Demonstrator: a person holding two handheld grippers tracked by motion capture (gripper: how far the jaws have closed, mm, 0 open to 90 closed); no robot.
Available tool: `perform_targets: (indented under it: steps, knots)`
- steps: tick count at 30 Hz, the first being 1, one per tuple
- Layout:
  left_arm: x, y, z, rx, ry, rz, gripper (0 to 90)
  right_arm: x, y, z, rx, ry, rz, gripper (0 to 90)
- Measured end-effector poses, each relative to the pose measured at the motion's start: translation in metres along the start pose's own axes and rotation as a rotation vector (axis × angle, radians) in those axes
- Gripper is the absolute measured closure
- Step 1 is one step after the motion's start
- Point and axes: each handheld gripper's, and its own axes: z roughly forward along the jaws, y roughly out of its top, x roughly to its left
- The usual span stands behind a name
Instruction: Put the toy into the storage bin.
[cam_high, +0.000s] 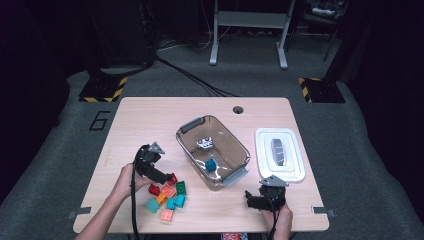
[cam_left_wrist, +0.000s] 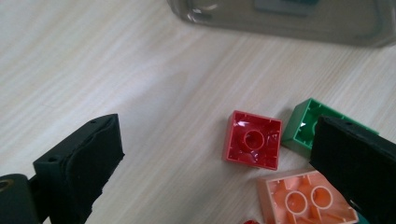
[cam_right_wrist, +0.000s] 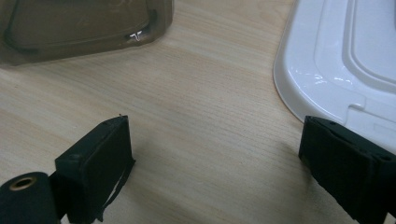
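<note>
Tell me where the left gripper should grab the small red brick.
Grip the red brick across two opposite side walls, coming straight down. It lies hollow side up with flat, upright walls. The left gripper is open; the green brick crowds one side, so use the freer pair.

Left gripper (cam_high: 167, 178) tilts down with jaws wide apart; right gripper (cam_high: 252, 200) rests low, jaws also spread.

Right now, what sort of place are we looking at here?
Probably a lab or studio set up for recording tabletop tasks: a lone wooden table on grey carpet, black-and-yellow taped stand bases at its far corners, cables across the floor, dark surroundings.
</note>
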Motion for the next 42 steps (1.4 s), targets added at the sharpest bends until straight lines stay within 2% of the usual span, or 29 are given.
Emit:
perform_targets:
  steps: [4,8,12,14,20,25,29,37,40,42]
  knots:
    - [-0.003,-0.002,0.011,0.033,-0.012,0.008,4.4,0.0,0.0,0.0,0.0,-0.001,0.001,8.7]
    - [-0.003,-0.003,0.016,0.038,-0.011,0.014,9.6,0.0,0.0,0.0,0.0,-0.001,0.001,8.7]
    - [-0.004,-0.003,0.019,0.051,-0.012,0.014,17.2,0.0,0.0,0.0,0.0,-0.001,0.001,8.7]
    - [-0.005,-0.003,0.02,0.052,-0.001,0.028,25.2,0.0,0.0,0.0,0.0,-0.001,0.001,8.7]
    - [-0.008,-0.003,0.021,0.052,0.007,0.054,40.1,0.0,0.0,0.0,0.0,-0.001,0.001,8.7]
    - [-0.01,-0.002,0.025,0.064,0.004,0.072,47.3,0.0,0.0,0.0,0.0,-0.001,0.001,8.7]
    - [-0.012,-0.001,0.027,0.068,0.005,0.08,57.6,0.0,0.0,0.0,0.0,-0.001,0.001,8.7]
    - [-0.011,-0.001,0.026,0.08,0.002,0.08,58.7,0.0,0.0,0.0,-0.001,-0.004,0.0,8.8]
    - [-0.008,-0.001,0.023,0.072,-0.017,0.061,58.7,0.0,0.0,0.0,0.0,-0.001,0.001,8.8]
    - [-0.007,0.0,0.02,0.061,-0.012,0.054,58.7,0.0,0.0,0.0,-0.001,-0.004,-0.001,8.8]
